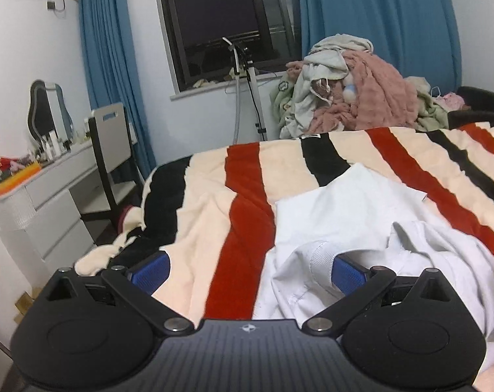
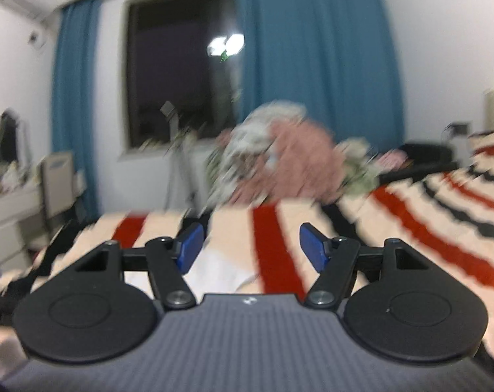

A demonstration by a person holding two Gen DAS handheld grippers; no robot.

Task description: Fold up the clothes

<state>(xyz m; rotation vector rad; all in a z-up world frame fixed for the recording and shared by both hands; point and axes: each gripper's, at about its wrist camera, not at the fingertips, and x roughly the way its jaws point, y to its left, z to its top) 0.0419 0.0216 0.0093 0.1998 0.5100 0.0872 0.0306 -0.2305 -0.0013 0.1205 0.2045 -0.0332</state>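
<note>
Your left gripper [image 1: 248, 269] sits wide apart, 1 pad touching the ribbed collar of the white shirt [image 1: 361, 228], which lies crumpled on the striped blanket [image 1: 197, 209]: likely lining up a collar pinch. Your right gripper [image 2: 248, 245] hangs spread and empty above the blanket, shirt edge just below, probably ready for the opposite side.

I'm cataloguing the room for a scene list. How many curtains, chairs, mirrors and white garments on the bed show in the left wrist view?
Blue curtains: 2
Chair: 1
Mirror: 1
White garment on the striped blanket: 1
Total: 5
</note>
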